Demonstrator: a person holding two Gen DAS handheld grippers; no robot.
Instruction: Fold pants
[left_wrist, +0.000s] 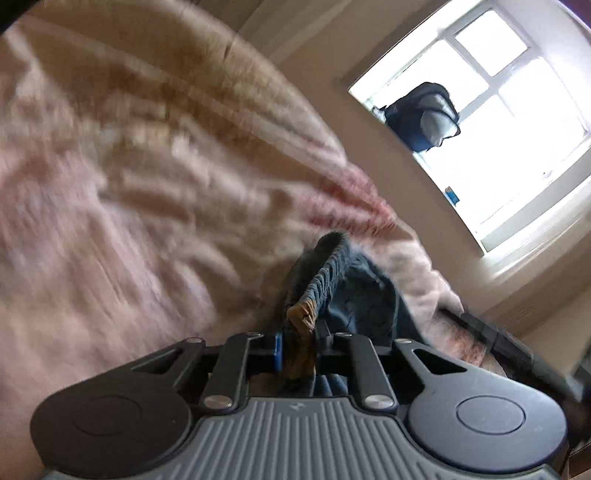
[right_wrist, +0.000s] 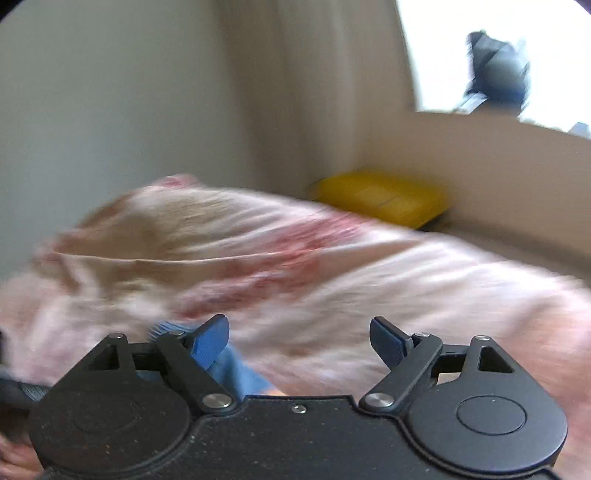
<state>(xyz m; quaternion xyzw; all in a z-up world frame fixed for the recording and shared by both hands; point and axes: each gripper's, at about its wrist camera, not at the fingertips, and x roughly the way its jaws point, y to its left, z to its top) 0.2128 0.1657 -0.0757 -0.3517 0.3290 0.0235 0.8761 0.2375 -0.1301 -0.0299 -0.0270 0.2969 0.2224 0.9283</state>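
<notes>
My left gripper (left_wrist: 298, 341) is shut on the blue pants (left_wrist: 332, 280). It pinches the gathered elastic waistband, which has a tan lining, and holds it above the pink bedspread (left_wrist: 110, 184). The rest of the pants hangs to the right of the fingers. My right gripper (right_wrist: 300, 338) is open and holds nothing, with its blue pads wide apart over the bedspread (right_wrist: 332, 280). A bit of blue cloth (right_wrist: 236, 373) shows under its left finger. Both views are blurred.
The bed with the pink and red patterned bedspread fills most of both views. A bright window (left_wrist: 498, 110) with a dark blue bag (left_wrist: 424, 114) on its sill is on the right. A yellow object (right_wrist: 380, 199) lies beyond the bed by the wall.
</notes>
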